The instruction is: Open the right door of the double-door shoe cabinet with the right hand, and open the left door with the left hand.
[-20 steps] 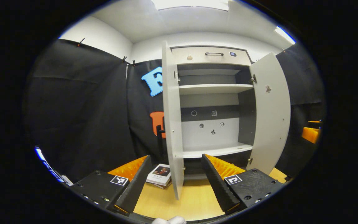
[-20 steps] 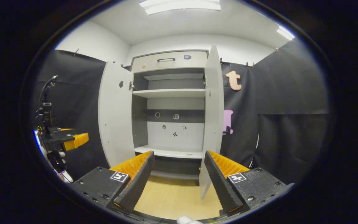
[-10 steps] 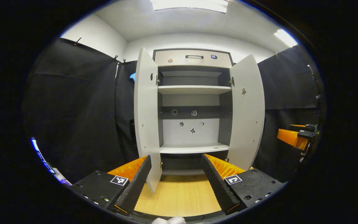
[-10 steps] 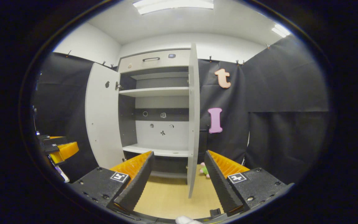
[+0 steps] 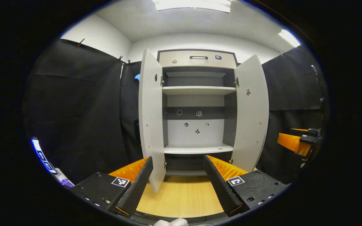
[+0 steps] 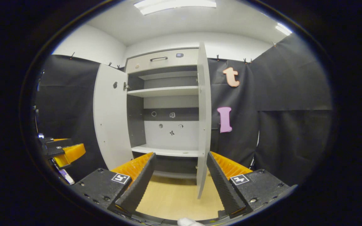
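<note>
The grey shoe cabinet [image 5: 196, 58] stands ahead with both doors swung wide. In the left gripper view its left door [image 5: 151, 116] and right door [image 5: 251, 113] flank bare shelves. My left gripper [image 5: 178, 179] is open, back from the cabinet, touching nothing; the right gripper [image 5: 295, 142] shows far right. In the right gripper view the right door [image 6: 203, 119] is seen edge-on, the left door [image 6: 112, 116] stands open, and my right gripper [image 6: 181, 180] is open and holds nothing. The left gripper [image 6: 63, 152] shows at the left edge.
A drawer with a dark handle [image 5: 199, 57] tops the cabinet. The shelves [image 5: 198, 149] hold nothing. A light wooden floor [image 5: 181, 197] runs up to the cabinet. Black cloth walls [image 5: 80, 110] close in on both sides.
Both views have swung and drawn back from the doors. The left door, edge-on between my left fingers a second ago, now sits off to the left. Both doors stay open.
</note>
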A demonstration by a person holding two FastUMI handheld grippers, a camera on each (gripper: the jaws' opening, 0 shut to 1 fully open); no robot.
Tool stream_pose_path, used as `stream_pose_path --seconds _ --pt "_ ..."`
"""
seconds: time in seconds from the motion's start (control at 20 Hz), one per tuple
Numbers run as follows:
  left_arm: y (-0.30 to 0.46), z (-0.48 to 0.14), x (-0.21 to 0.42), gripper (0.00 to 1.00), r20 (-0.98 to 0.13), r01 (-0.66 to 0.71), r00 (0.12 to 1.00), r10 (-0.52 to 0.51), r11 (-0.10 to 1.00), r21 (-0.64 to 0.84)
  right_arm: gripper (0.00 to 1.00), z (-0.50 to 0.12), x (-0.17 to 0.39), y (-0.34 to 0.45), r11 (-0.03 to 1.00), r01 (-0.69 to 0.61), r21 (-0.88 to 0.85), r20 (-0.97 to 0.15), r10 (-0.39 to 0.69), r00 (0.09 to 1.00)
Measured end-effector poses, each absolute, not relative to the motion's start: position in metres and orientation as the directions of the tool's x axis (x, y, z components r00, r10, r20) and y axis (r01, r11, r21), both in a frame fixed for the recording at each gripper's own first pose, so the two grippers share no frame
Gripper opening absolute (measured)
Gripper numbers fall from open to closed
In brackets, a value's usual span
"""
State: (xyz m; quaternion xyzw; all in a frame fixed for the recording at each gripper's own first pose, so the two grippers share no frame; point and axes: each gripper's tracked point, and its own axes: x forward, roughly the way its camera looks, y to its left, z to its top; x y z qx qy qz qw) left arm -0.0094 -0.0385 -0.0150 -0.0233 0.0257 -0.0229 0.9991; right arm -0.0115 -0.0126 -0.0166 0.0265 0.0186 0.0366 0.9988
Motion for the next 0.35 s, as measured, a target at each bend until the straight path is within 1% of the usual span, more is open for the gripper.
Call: stream_pose_path --seconds 0.15,0.2,0.25,0.35 --pt "-0.038 -0.0161 -0.0113 0.96 -0.063 0.046 0.997 -0.048 0.998 -0.04 1.0 -0.0172 -0.01 -0.0064 0.995 -0.081 0.05 -0.036 0.083 0.996" --pt "-0.0386 -0.0152 -0.0118 1.0 -0.063 0.05 0.997 -0.053 0.998 -0.04 1.0 -0.0173 -0.0092 -0.0047 0.995 -0.084 0.051 -0.034 0.085 0.996" --pt "-0.0396 -0.0163 -0.0107 0.96 -0.063 0.053 0.996 -0.055 0.998 -0.042 1.0 -0.0171 -0.0086 -0.0039 0.995 -0.084 0.053 -0.035 0.086 0.996" --pt "-0.04 -0.0168 -0.0112 0.96 -0.065 0.057 0.996 -0.059 0.998 -0.039 1.0 -0.0179 -0.0082 -0.0018 0.995 -0.084 0.054 -0.035 0.086 0.996"
